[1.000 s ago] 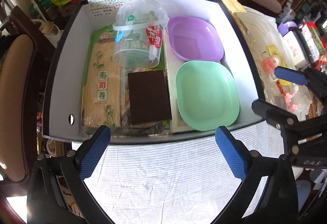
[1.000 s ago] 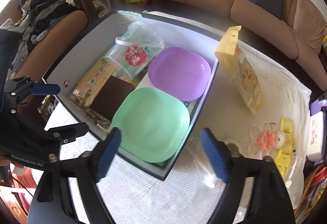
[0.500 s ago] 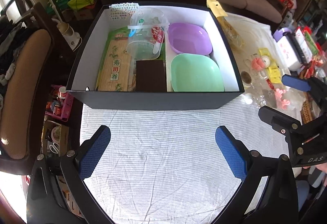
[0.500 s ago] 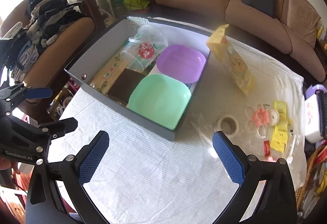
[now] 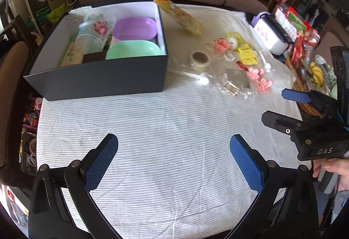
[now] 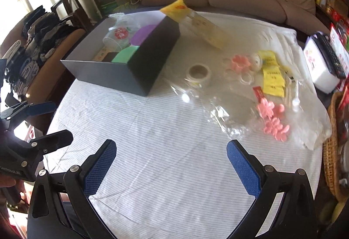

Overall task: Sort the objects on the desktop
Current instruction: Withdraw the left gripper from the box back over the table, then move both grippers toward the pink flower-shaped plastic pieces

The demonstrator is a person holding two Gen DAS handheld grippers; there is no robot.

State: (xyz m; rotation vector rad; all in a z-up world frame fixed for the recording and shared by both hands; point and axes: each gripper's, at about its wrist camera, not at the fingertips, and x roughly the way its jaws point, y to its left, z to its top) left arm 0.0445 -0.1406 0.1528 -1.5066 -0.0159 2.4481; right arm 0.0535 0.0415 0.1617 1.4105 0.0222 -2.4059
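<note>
A: Both spread wide and empty over bare desk (image 5: 174, 121): left tool (image 5: 174, 162), right tool (image 6: 171, 165). Box (image 5: 98, 77) far left, already holding plates; loose bits lying right of it.

B: Risk: snagging the clear wrap (image 6: 220, 112) instead of the tape roll (image 6: 199, 73). Wicker basket (image 6: 330, 151) clearer in right view; plates clearer in left.

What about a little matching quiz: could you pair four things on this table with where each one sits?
Things:
1. green plate
2. tape roll
3. yellow snack bag
4. pink flower clips

Places:
A. on clear plastic, nearest the right gripper
B. inside the dark box
C. leaning at the box's far corner
D. on the cloth just beside the box

Pairs: 1-B, 2-D, 3-C, 4-A
</note>
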